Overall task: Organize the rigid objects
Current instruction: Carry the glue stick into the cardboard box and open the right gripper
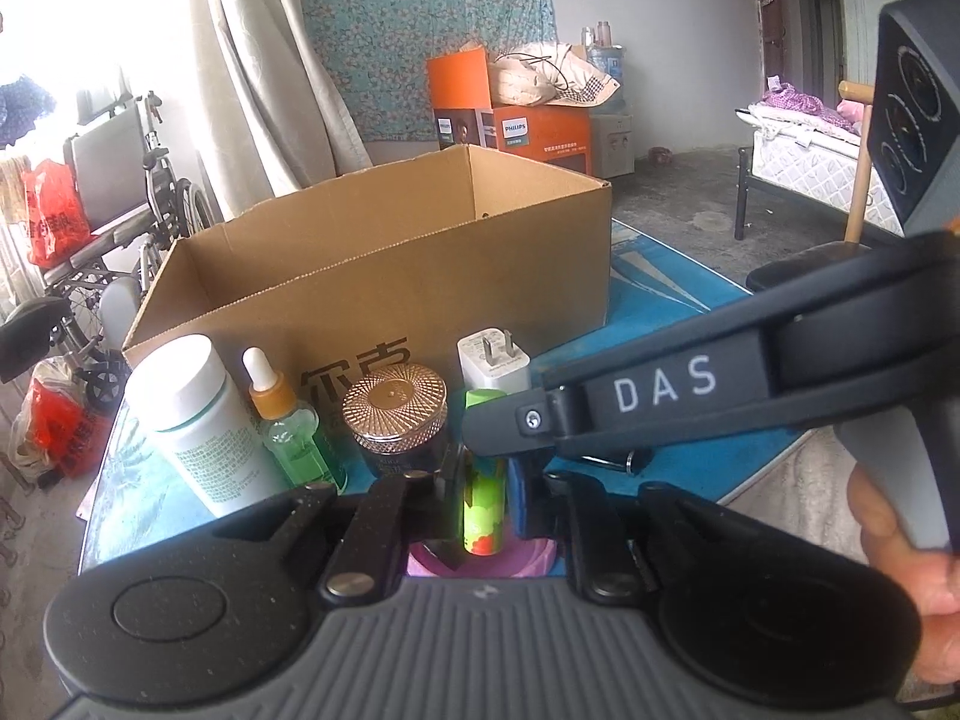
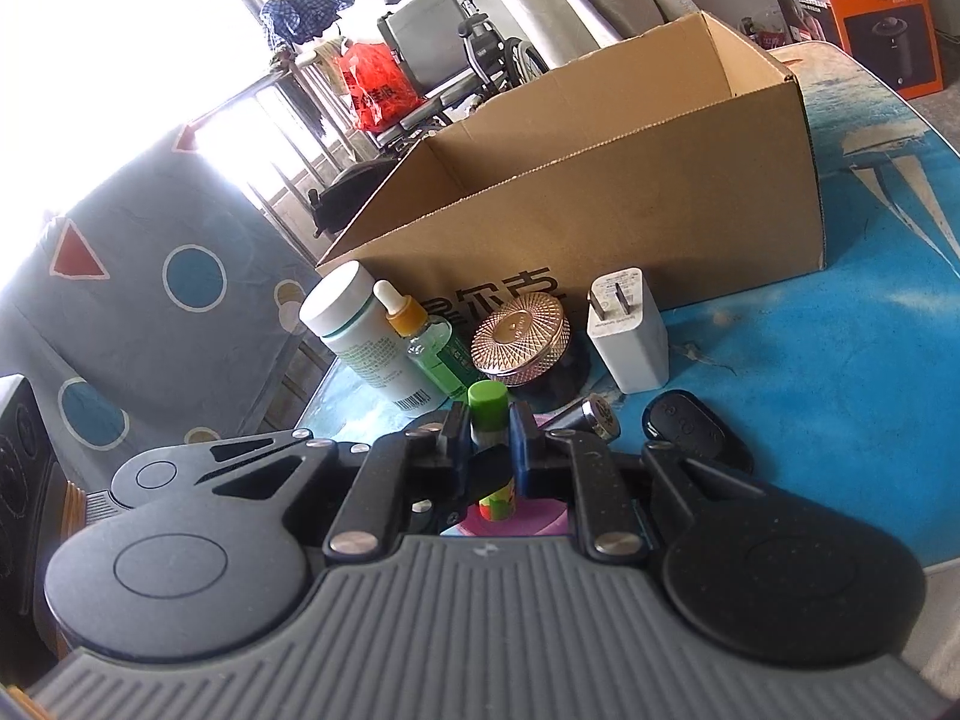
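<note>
Cardboard box (image 1: 384, 276), open-topped, takes up the middle of the blue table (image 2: 840, 372), its printed front wall facing the near edge. Along that wall stands a row: a white bottle (image 1: 192, 420) nearest the left edge, a dropper bottle (image 1: 288, 426) touching it, a dark jar (image 1: 396, 414) with a ribbed rose-gold lid, then a white plug adapter (image 2: 627, 330), prongs up. Near the front edge lie a black key fob (image 2: 690, 432) and, just left of it, a small metal-capped cylinder (image 2: 591, 417). Both grippers are clamped on one green tube (image 1: 483, 492): the left gripper (image 1: 480, 480) pinches its printed lower body, while the right gripper (image 2: 489, 450) has its pads pressed against the tube just below the green cap. The tube is upright above a purple item (image 2: 528, 519), mostly hidden.
</note>
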